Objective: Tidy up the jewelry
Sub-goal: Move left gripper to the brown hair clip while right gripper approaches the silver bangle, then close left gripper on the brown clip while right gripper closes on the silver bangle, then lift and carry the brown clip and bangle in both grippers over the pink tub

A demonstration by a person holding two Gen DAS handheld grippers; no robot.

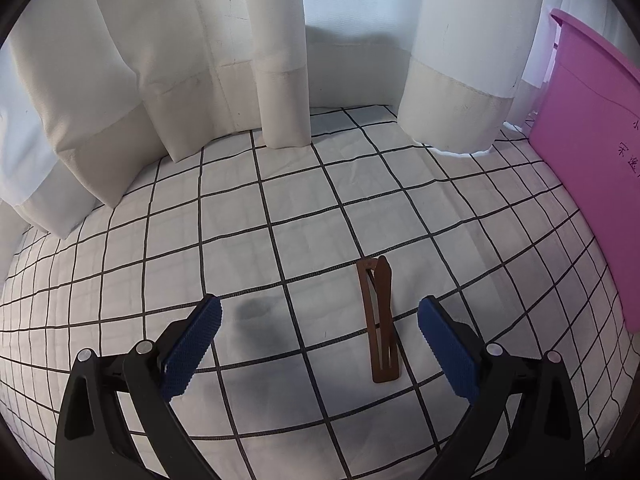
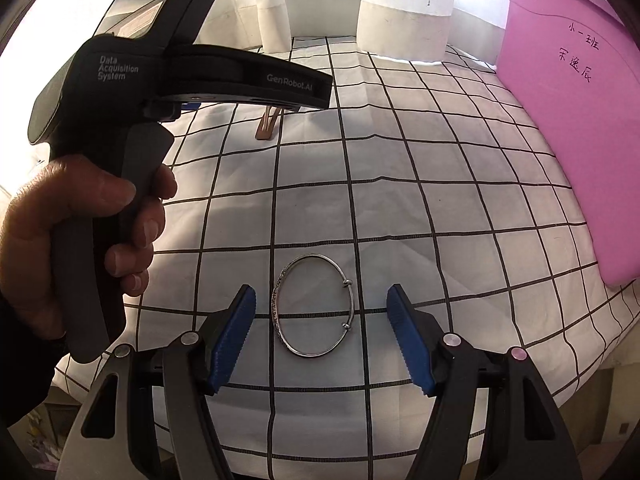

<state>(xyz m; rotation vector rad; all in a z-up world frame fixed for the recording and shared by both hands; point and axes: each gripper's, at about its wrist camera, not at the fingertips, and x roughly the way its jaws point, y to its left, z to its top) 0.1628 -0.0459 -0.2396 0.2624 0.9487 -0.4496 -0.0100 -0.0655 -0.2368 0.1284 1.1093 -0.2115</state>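
Observation:
A brown hair clip [image 1: 379,320] lies flat on the white checked cloth [image 1: 280,208], between my left gripper's fingers and nearer the right one. My left gripper [image 1: 318,312] is open and empty just above the cloth. A silver bangle [image 2: 314,306] lies on the cloth between the blue pads of my right gripper [image 2: 322,300], which is open and empty. In the right wrist view the left gripper's black body [image 2: 192,76] is held by a hand at the left, and the hair clip's end [image 2: 267,124] shows under it.
A pink plastic box [image 2: 568,120] stands on the cloth at the right; it also shows in the left wrist view [image 1: 592,152]. White curtains [image 1: 168,60] hang along the far edge. The cloth's front edge drops off at the lower right [image 2: 580,380].

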